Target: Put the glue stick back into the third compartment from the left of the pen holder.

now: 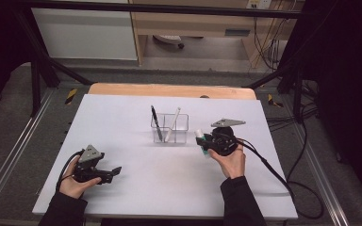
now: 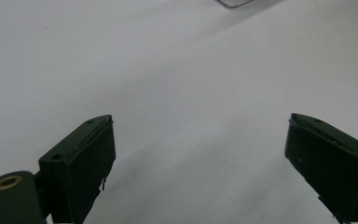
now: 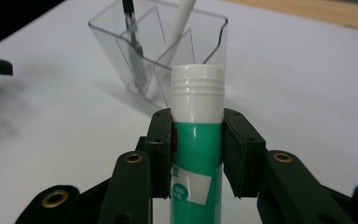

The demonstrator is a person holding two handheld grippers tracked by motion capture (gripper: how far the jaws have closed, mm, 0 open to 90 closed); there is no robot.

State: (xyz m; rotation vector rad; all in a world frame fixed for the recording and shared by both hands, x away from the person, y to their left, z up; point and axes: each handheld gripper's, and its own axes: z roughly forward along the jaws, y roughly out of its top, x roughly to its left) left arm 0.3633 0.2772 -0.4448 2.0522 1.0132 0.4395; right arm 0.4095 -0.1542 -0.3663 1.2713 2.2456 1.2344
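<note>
A green glue stick with a white cap stands upright between the jaws of my right gripper, which is shut on its body. In the high view the glue stick and right gripper hang just right of a clear plastic pen holder. The holder has compartments and contains a black pen and a white pen, both leaning. My left gripper rests low at the table's front left, open with nothing between its fingers.
The white table sheet covers a wooden top. Black frame bars flank the table at the back corners. A cable trails from the right gripper over the right edge.
</note>
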